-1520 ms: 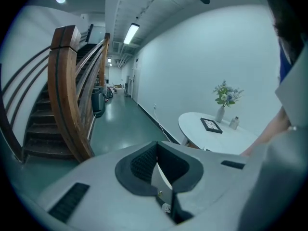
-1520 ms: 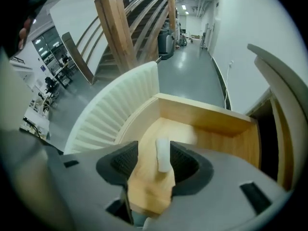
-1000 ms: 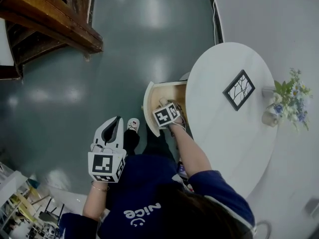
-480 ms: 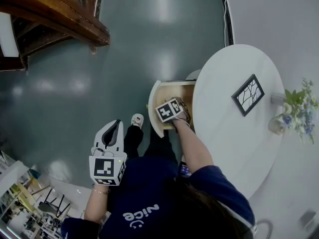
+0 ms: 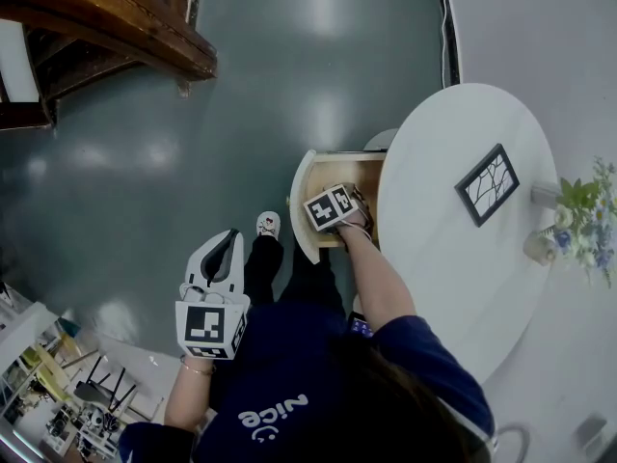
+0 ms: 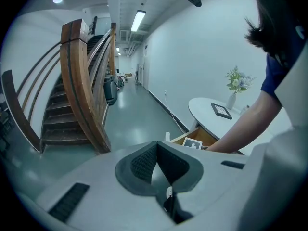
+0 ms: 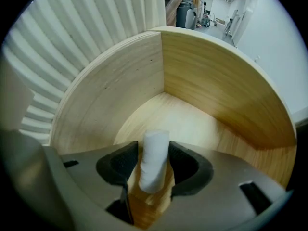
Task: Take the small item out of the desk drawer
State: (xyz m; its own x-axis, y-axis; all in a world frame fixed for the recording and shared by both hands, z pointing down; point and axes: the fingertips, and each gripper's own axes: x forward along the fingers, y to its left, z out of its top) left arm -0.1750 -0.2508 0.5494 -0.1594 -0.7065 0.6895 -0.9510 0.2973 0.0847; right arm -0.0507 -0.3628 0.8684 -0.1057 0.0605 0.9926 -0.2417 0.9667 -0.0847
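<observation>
A small white cylinder (image 7: 154, 154) stands tilted between the dark pads of my right gripper (image 7: 153, 163), which is shut on it inside the light wooden drawer (image 7: 219, 83). In the head view the right gripper (image 5: 347, 204) reaches down into the open drawer (image 5: 300, 204), which sticks out from under the round white table (image 5: 453, 258); the cylinder is hidden there. My left gripper (image 5: 225, 242) hangs away to the left over the floor, and the left gripper (image 6: 156, 150) is shut with nothing in it.
On the table lie a black picture frame (image 5: 493, 184) and a vase of flowers (image 5: 581, 222). A wooden staircase (image 5: 106, 17) rises at the upper left. The person's shoe (image 5: 268, 225) stands beside the drawer front. Grey-green floor spreads to the left.
The right gripper has gone a little deeper into the drawer. The left gripper has hardly moved.
</observation>
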